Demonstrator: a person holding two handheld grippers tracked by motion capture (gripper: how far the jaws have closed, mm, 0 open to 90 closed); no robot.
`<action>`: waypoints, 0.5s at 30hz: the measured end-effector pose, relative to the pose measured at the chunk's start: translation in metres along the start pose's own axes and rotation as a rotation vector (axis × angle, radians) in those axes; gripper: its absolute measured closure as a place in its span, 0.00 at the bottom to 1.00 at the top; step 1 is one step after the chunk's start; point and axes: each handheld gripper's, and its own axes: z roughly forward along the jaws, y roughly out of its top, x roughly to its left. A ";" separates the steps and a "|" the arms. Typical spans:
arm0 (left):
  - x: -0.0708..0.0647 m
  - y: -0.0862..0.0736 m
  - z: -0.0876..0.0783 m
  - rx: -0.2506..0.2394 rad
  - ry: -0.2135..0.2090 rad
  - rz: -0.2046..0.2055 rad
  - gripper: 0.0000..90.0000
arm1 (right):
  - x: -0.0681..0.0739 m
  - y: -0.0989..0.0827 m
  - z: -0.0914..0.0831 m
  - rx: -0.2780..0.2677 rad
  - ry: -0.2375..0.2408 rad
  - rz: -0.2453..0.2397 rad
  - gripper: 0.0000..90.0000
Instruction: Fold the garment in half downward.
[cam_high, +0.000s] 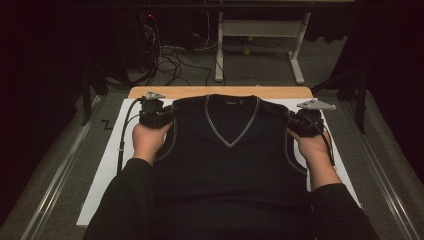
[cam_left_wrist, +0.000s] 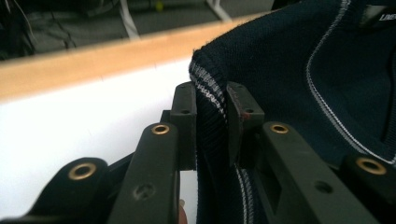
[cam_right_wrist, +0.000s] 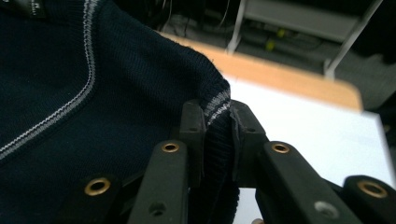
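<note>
While spread flat on the table (cam_high: 150, 92), the navy vest (cam_high: 230, 160) is pinched at each shoulder by left hand-held gripper (cam_high: 156, 116) and right hand-held gripper (cam_high: 306, 122).

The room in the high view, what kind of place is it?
Probably a lab or recording workshop: tangled cables on the floor, a metal desk frame behind, and a white sheet covering the wooden table.

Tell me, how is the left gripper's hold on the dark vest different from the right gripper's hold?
The left gripper pinches the striped armhole edge at the left shoulder of the vest; the right gripper pinches the same trim at the right shoulder. In the high view, the left gripper sits over the table's left side, the right gripper over its right. Both are shut on the ribbed edge, one shoulder each.
</note>
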 end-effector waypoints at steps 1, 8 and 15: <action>0.000 0.006 -0.004 -0.016 0.004 0.002 0.79 | 0.000 0.000 0.000 0.000 0.000 0.000 0.87; 0.004 0.037 -0.028 -0.101 0.039 0.006 0.79 | -0.001 0.041 -0.018 -0.123 -0.006 -0.009 0.87; 0.010 0.040 -0.033 -0.118 0.030 -0.023 0.79 | 0.004 0.060 -0.023 -0.148 0.005 -0.022 0.87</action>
